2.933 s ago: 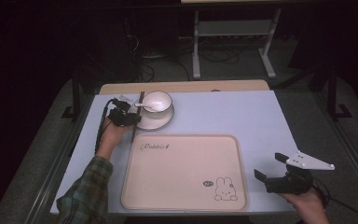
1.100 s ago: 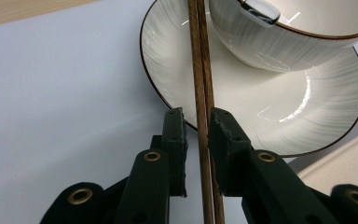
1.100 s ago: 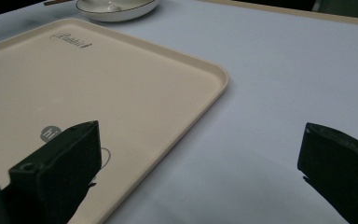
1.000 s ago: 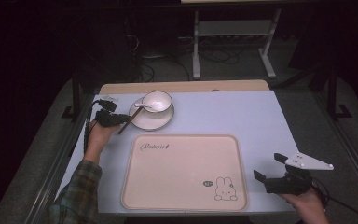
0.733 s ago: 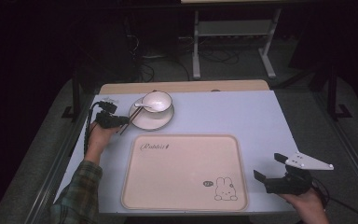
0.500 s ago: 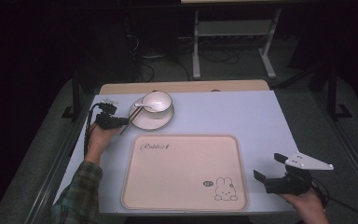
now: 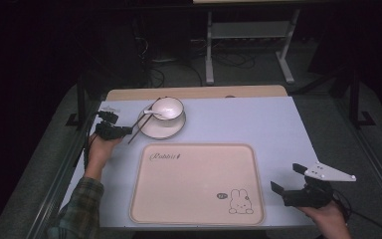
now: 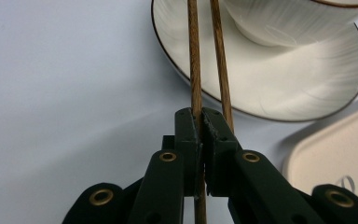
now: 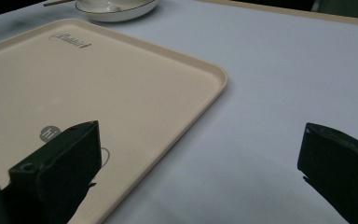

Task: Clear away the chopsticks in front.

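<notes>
A pair of brown chopsticks (image 7: 144, 121) (image 8: 195, 70) slants across the left rim of a white saucer (image 7: 161, 128) (image 8: 279, 79). On the saucer stands a white bowl (image 7: 168, 107) (image 8: 289, 18) with a white spoon (image 7: 152, 113) in it. My left gripper (image 7: 126, 131) (image 8: 200, 123) is shut on the chopsticks' near end, left of the saucer. One stick is pinched between the jaws and the other runs along the right jaw. My right gripper (image 7: 287, 179) (image 9: 200, 144) is open and holds nothing, low over the table by the tray's near right corner.
A beige tray (image 7: 196, 146) (image 9: 121, 79) with a rabbit drawing and "Rabbit" lettering lies in the middle of the light table (image 7: 258, 119). A wooden strip (image 7: 199, 92) edges the far side. Metal stands and cables are on the dark floor beyond.
My left gripper has moved left from the saucer, swinging the chopsticks' near end with it, so they slant instead of pointing straight away. In the last second nothing moved. The right gripper stayed put.
</notes>
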Tool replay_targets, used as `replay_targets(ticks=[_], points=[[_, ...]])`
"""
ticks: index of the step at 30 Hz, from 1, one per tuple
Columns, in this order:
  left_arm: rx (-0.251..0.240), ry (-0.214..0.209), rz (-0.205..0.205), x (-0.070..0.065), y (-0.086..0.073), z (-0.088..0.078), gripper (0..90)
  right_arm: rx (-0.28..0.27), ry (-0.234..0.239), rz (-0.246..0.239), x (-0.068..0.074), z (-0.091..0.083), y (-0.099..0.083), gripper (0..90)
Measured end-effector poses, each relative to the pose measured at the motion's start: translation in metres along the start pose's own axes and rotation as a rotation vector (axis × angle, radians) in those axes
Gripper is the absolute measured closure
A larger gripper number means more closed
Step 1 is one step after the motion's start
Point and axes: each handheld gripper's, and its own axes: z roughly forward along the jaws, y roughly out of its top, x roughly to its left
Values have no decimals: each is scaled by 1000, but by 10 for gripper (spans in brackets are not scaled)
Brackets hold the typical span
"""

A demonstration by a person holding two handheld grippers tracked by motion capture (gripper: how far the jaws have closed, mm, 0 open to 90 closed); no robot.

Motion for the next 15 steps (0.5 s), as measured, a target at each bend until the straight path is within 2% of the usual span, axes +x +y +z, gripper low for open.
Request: replay_targets(ticks=[8, 15], points=[[-9, -4, 19, 0, -14, -22, 849, 2, 1, -1, 0, 0, 0, 0], [-20, -18, 16, 2, -29, -42, 850, 4, 1, -2, 0, 0, 0, 0]])
